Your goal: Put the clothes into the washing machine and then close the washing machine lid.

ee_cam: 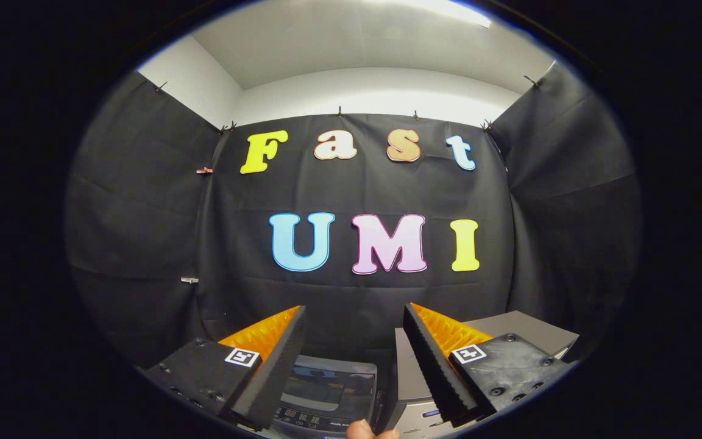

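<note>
My gripper [354, 312] stands open, its two black fingers with orange backs spread wide and nothing between them. It is held high, facing the booth's back wall. Low down between the fingers lies the top of the washing machine [326, 390], with a dark glass lid and a control strip along its near edge. The lid looks flat on the machine. No clothes are in sight.
A grey box-shaped appliance [528, 329] stands to the right of the washing machine, partly behind my right finger. A fingertip of a person's hand [370, 430] shows just below the washing machine's control strip. Black cloth walls close in on three sides.
</note>
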The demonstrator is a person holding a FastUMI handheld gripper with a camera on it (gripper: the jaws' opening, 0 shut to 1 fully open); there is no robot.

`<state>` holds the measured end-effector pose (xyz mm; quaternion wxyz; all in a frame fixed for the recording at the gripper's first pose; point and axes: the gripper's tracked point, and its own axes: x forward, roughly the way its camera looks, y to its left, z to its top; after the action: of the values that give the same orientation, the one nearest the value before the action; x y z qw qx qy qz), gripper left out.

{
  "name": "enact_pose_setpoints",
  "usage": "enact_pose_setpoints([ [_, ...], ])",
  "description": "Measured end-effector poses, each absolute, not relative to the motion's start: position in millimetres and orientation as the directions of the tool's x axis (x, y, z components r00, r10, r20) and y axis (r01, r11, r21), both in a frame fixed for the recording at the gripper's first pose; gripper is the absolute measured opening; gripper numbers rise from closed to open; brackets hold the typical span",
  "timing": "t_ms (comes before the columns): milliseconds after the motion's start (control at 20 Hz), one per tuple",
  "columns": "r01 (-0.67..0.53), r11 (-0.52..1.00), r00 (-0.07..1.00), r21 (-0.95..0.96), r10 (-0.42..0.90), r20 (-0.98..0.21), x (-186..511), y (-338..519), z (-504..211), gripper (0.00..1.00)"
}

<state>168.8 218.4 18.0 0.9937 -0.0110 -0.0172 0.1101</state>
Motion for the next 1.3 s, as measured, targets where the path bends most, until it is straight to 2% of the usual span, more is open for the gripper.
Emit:
enact_pose_setpoints([
  [1300, -0.215, 0.976, 0.975, -0.033, 0.216, 0.045, 166.7, 220.1, 23.1, 0.99],
])
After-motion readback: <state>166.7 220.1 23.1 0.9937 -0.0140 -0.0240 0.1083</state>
